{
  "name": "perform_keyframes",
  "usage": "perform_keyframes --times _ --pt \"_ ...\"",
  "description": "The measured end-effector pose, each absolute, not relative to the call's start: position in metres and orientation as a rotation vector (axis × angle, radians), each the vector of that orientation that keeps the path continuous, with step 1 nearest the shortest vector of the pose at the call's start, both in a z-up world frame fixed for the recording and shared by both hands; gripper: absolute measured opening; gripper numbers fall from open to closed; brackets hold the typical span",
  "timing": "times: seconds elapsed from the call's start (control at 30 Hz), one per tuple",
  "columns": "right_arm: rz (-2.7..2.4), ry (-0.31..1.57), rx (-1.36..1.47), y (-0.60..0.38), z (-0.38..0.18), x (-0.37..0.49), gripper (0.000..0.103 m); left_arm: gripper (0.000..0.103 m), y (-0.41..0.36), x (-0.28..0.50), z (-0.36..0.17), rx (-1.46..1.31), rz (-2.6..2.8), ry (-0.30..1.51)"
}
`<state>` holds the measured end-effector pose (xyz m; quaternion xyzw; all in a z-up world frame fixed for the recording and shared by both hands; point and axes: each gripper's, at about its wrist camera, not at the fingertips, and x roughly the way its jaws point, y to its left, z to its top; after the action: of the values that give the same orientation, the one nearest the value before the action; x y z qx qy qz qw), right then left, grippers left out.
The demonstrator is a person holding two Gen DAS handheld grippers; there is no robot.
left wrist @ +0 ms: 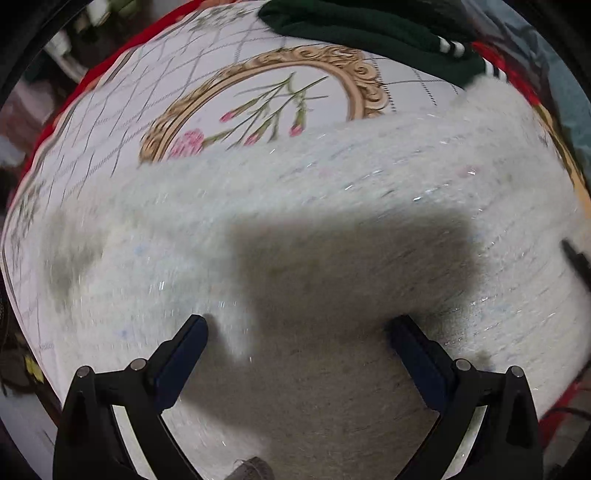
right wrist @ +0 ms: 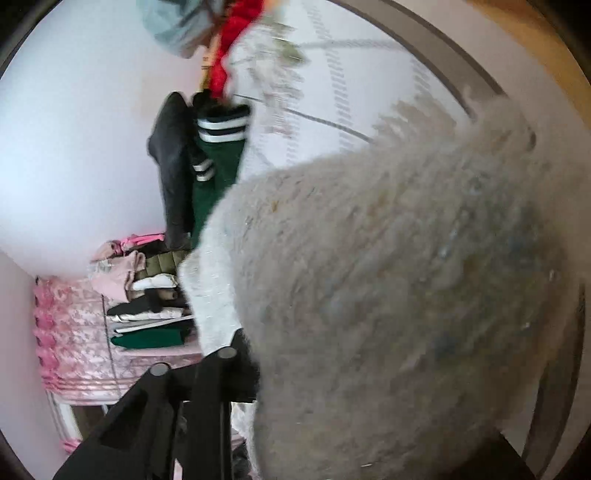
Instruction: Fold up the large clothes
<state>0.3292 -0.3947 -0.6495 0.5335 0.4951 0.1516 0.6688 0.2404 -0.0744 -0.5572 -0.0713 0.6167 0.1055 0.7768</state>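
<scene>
Fuzzy white sweater [left wrist: 332, 206] lies on floral-printed bedspread [left wrist: 207, 85]

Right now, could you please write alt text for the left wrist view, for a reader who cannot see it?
The open left hand-held gripper points down at a fluffy white knitted sweater spread on a white floral tablecloth with a gold oval frame print. A folded dark green garment with white stripes lies at the far edge.

Right gripper [right wrist: 236, 354] fingertips buried under blurred fuzzy white sweater [right wrist: 388, 295]; sweater cut off by frame edges; grip state not determinable from pictures.
</scene>
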Motion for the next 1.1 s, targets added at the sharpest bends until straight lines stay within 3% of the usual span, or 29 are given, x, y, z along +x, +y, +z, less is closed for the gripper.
perform_keyframes --times 0.17,0.4,0.63,0.83,1.1 --pt "0.377 1.014 1.055 -0.393 -0.577 0.335 0.02 0.102 -0.099 0.275 -0.556 -0.145 0.127 1.301" --pt "0.363 0.948 0.705 -0.378 -0.492 0.363 0.019 0.101 -0.117 0.324 -0.561 -0.358 -0.095 1.276" --pt "0.539 0.972 0.376 -0.273 -0.439 0.351 0.019 0.1 -0.023 0.229 -0.498 -0.698 0.077 1.118" --pt "0.756 1.029 0.109 -0.15 -0.45 0.298 0.019 0.1 0.06 0.112 -0.472 -0.766 0.351 1.083" --pt "0.901 1.167 -0.255 -0.041 -0.542 0.207 0.02 0.1 0.119 0.053 -0.47 -0.732 0.569 1.053"
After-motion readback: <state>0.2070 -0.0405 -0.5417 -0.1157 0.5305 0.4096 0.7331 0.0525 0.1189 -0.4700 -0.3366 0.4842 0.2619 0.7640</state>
